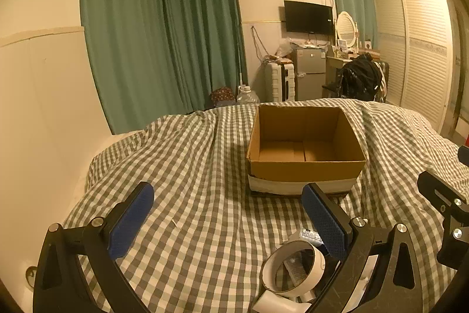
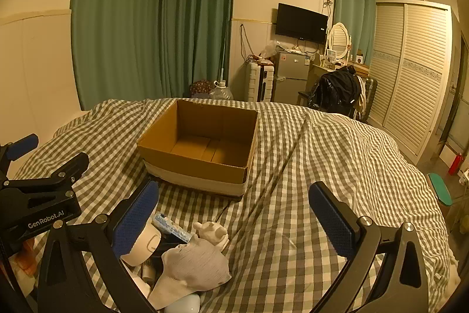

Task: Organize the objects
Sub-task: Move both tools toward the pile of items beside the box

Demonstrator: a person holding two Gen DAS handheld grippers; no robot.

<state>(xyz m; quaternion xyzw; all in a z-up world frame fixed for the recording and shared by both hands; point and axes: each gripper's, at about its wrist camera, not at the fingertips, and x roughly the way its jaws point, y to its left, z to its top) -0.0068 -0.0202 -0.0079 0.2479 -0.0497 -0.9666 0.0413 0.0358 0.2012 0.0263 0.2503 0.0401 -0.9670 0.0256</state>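
Observation:
An open, empty cardboard box (image 1: 304, 166) sits on the checked bedspread; it also shows in the right wrist view (image 2: 193, 163). My left gripper (image 1: 228, 213) is open and empty, above the bed in front of the box. A white tape roll (image 1: 293, 269) lies under its right finger. My right gripper (image 2: 234, 213) is open and empty. Below its left finger lies a pile: the tape roll (image 2: 143, 242), a blue blister pack (image 2: 173, 226), a small white hand figure (image 2: 212, 233) and a white plaster head (image 2: 196, 263). The left gripper (image 2: 38, 181) shows at the left edge.
The checked bedspread (image 2: 322, 172) covers the bed. Green curtains (image 1: 164, 28), a suitcase (image 1: 278, 81), a small fridge (image 1: 310, 72), a chair with dark clothes (image 1: 360, 78) and a louvred wardrobe (image 1: 422, 49) stand beyond the bed's far edge.

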